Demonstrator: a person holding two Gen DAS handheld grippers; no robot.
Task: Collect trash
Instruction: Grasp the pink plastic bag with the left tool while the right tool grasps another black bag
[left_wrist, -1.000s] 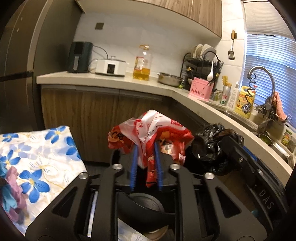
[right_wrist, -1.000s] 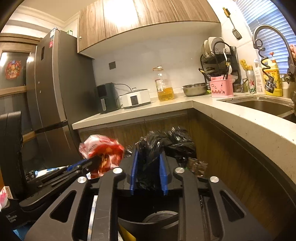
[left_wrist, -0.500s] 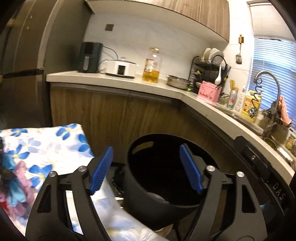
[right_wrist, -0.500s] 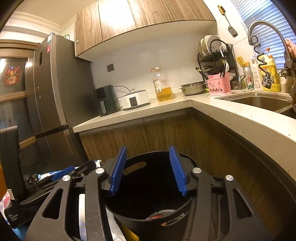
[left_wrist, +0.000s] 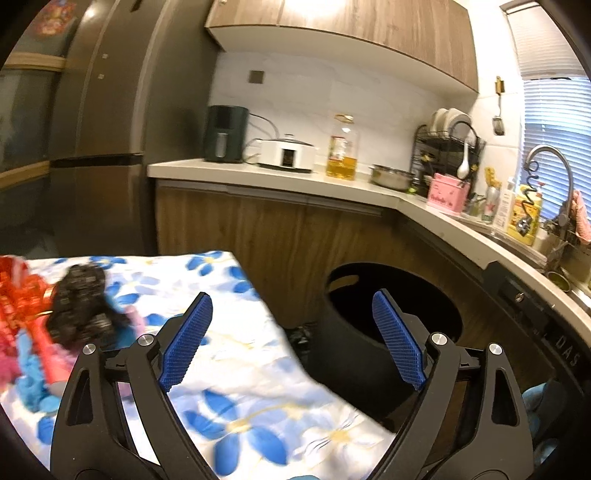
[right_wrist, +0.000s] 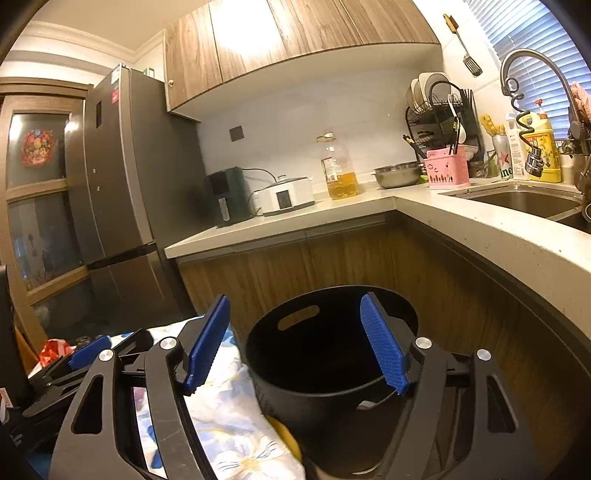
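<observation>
Both grippers wide, nothing between the blue pads. Left gripper (left_wrist: 291, 339) jaws have just been opening, gap bare; same for right gripper (right_wrist: 295, 343), opened a bit less wide, also holding nothing.

Landmark: black bin (left_wrist: 391, 332), round, open top, standing on the floor by the wood cabinet fronts (left_wrist: 266, 229), below the counter (left_wrist: 436, 214). Placed w/ its mouth up and right beside the table edge, prob. so scraps can go straight from table to bin. Handle slot in bin wall visible from right wrist view. Inside too dark to tell what's in there.

Right gripper sits over bin mouth, pads either side of the rim as seen, so likely a drop pose. Left gripper off to the bin's left, aimed partly over the flowered cloth (left_wrist: 236, 369) covering the table next to the bin.

Trash left to collect: black crumpled lump (left_wrist: 79, 306) on the cloth, well left of the bin, touching red shiny wrapper stuff (left_wrist: 22, 306); pink and blue fuzzy bits below that, blurred, can't say what. All lying loose on the cloth, no gripper near enough to touch.

Judgement: wide jaws suit soft, bulky scraps; next grab prob. the black lump. Risk: pinching cloth along w/ trash.

Oil bottle (left_wrist: 341, 147), sink stuff on counter: not involved.
</observation>
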